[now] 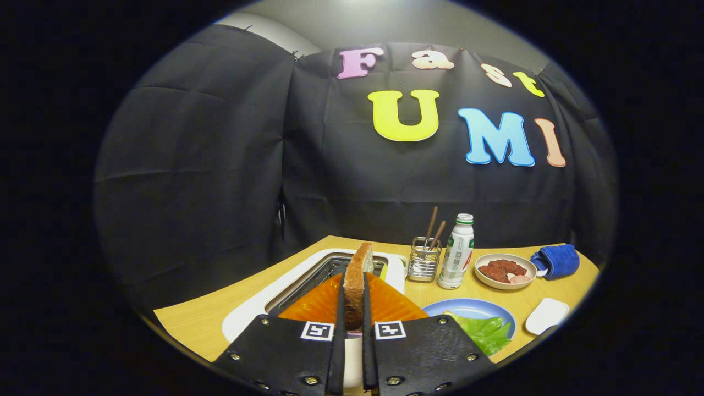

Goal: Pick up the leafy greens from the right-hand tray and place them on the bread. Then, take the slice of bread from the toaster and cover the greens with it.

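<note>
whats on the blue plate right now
Leafy greens lie on the blue plate. The bread they should rest on is hidden beneath them. The tool is shut on the bread slice above the toaster.

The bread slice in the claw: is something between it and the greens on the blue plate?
Nothing visible. The claw grips the bread slice above the toaster; the greens lie uncovered on the blue plate.
</note>
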